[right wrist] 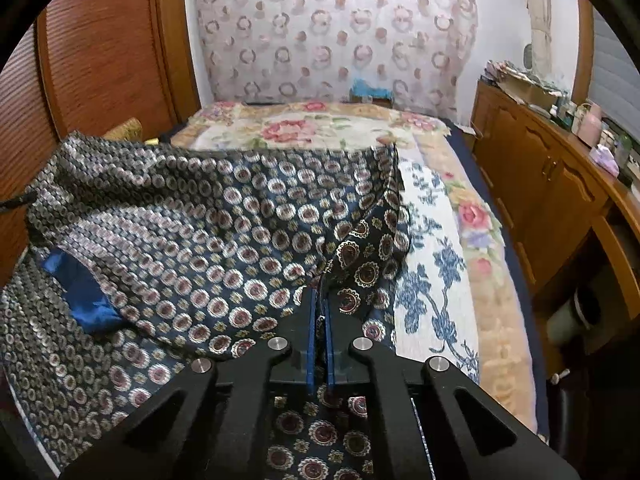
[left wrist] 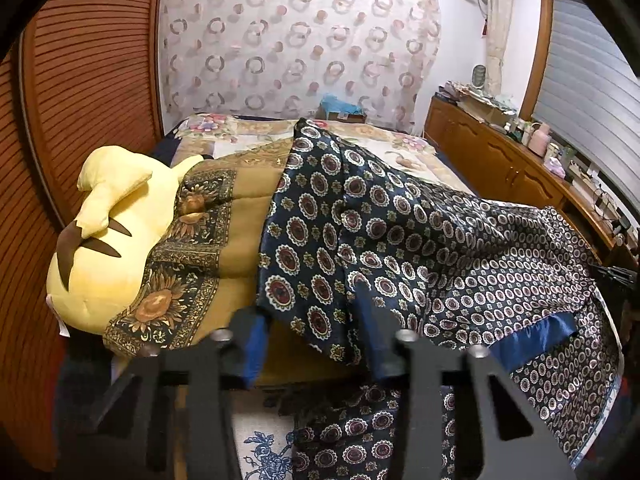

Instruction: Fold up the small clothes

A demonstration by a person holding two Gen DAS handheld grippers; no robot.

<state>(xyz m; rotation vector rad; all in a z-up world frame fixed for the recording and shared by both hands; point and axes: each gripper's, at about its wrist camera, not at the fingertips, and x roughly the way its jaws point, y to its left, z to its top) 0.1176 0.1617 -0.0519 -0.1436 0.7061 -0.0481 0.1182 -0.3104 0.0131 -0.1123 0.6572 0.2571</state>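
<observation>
We see yellow plush toy [left wrist: 104, 240] at far left on bed [right wrist: 436, 216], brown sunflower blanket [left wrist: 224, 240] beside it. Dark blue patterned cloth [left wrist: 400, 224] spread over bed and blanket. Our left tongs [left wrist: 312, 340] partly open, cloth edge hanging between fingers. Our right tongs [right wrist: 319, 312] closed tight, pinching cloth fold

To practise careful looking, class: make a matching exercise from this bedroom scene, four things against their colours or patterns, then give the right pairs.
Things:
1. plush toy
2. garment
3. curtain
4. cabinet

Looks:
A. brown wood
B. pale, with ring shapes
C. yellow with brown marks
D. navy with round medallions

Pairs: 1-C, 2-D, 3-B, 4-A
</observation>
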